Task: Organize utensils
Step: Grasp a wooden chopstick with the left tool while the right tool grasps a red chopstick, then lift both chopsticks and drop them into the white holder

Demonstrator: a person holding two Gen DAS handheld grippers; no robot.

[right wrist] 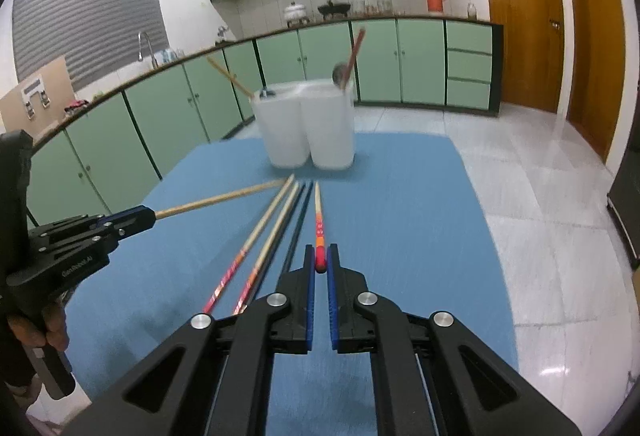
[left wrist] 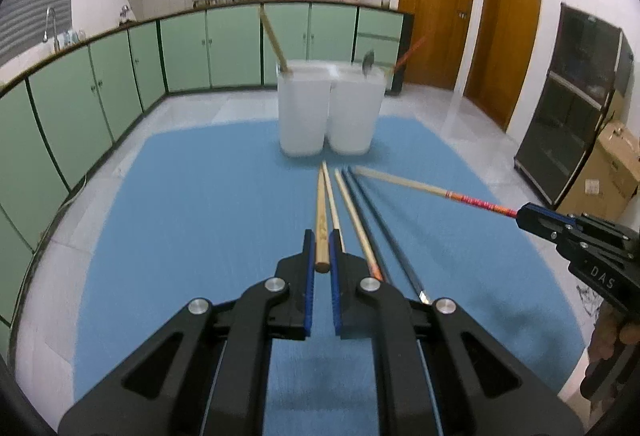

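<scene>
My left gripper [left wrist: 322,250] is shut on the thick end of a plain wooden chopstick [left wrist: 321,212], lifted off the blue mat [left wrist: 192,220]. My right gripper [right wrist: 320,258] is shut on a chopstick with a red patterned end [right wrist: 318,220], also raised. Each gripper shows in the other view: the right gripper [left wrist: 534,220] at the right edge, the left gripper [right wrist: 136,218] at the left. Two pale chopsticks [right wrist: 276,224] and two dark chopsticks [right wrist: 300,220] lie on the mat. Behind them stand two white tubs [left wrist: 328,112] holding a wooden chopstick [left wrist: 274,40], a spoon [left wrist: 368,62] and a red chopstick [right wrist: 355,50].
Green kitchen cabinets [left wrist: 120,84] run along the left and back, with a sink tap [left wrist: 50,22]. Wooden doors [left wrist: 472,16], a dark glass cabinet [left wrist: 572,104] and a cardboard box [left wrist: 608,172] are on the right. A person's hand [right wrist: 44,328] grips the left handle.
</scene>
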